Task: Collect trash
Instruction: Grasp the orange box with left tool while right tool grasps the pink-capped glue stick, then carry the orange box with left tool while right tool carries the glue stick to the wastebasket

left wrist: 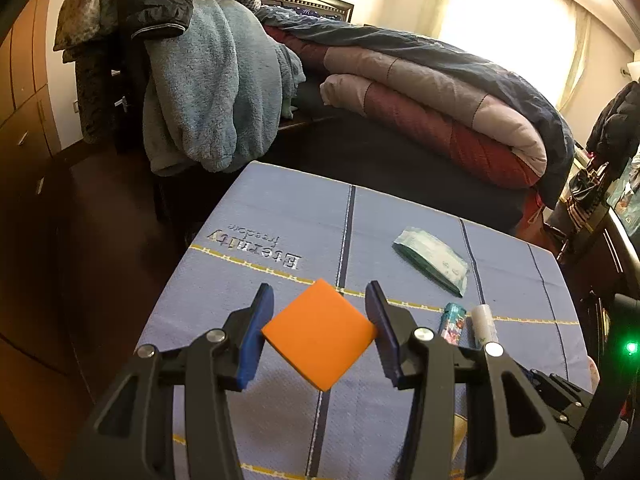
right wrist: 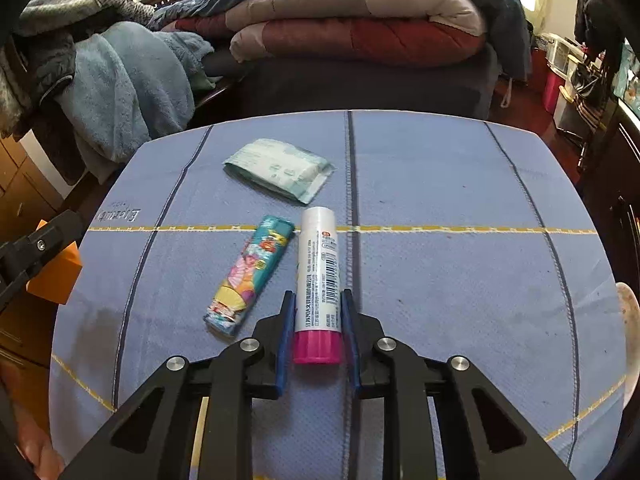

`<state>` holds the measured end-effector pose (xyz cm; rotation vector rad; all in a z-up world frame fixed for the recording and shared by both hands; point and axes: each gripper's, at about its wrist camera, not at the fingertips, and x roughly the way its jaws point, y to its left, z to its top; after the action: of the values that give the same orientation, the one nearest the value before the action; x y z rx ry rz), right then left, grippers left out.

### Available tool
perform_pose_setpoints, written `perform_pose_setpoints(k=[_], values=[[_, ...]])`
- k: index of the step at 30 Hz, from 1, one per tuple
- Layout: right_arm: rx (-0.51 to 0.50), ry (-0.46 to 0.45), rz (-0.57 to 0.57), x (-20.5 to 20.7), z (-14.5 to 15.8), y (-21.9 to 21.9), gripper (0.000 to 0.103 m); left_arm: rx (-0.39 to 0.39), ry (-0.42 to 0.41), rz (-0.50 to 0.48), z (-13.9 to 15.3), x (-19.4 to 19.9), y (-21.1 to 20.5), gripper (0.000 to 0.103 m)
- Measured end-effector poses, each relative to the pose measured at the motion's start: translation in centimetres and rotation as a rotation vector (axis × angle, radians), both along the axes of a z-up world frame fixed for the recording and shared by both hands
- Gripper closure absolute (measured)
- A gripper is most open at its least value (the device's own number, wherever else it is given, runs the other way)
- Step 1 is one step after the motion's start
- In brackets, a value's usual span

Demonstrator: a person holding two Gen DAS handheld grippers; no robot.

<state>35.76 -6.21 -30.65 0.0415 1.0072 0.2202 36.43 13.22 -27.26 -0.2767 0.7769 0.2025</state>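
Observation:
My left gripper point(left wrist: 320, 304) is shut on an orange square box point(left wrist: 320, 332), held by two opposite corners above the blue cloth-covered table point(left wrist: 280, 224). My right gripper point(right wrist: 318, 308) is shut on a white glue stick with a pink cap point(right wrist: 318, 276) that lies on the cloth, the blue pads pressing its sides near the cap. Beside the glue stick lies a colourful cartoon-printed wrapper point(right wrist: 248, 276). A teal and white tissue packet point(right wrist: 280, 168) rests further back. The same items show in the left wrist view: tissue packet point(left wrist: 432, 260), wrapper point(left wrist: 452, 322), glue stick point(left wrist: 484, 324).
A folded quilt point(left wrist: 440, 96) on a dark bed lies beyond the table. Blue fleece clothing point(left wrist: 208, 92) hangs at the left over dark jackets. Wooden drawers point(left wrist: 24, 128) stand far left. The left gripper and orange box point(right wrist: 60, 272) show at the left edge of the right wrist view.

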Motion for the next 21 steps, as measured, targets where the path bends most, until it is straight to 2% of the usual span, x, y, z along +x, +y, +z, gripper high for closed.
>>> perform_pose_setpoints(k=[10,21], values=[[0.059,-0.015,-0.029,-2.5,1.5,-4.3,0.081,-0.002,-0.021,-0.045,2.0,-1.5,-2.5,0.055],[0.107,-0.075,-0.087,-6.8,4.4,-11.1,0.081,0.010,-0.059,-0.198,4.8,-3.4,-10.5,0.055]])
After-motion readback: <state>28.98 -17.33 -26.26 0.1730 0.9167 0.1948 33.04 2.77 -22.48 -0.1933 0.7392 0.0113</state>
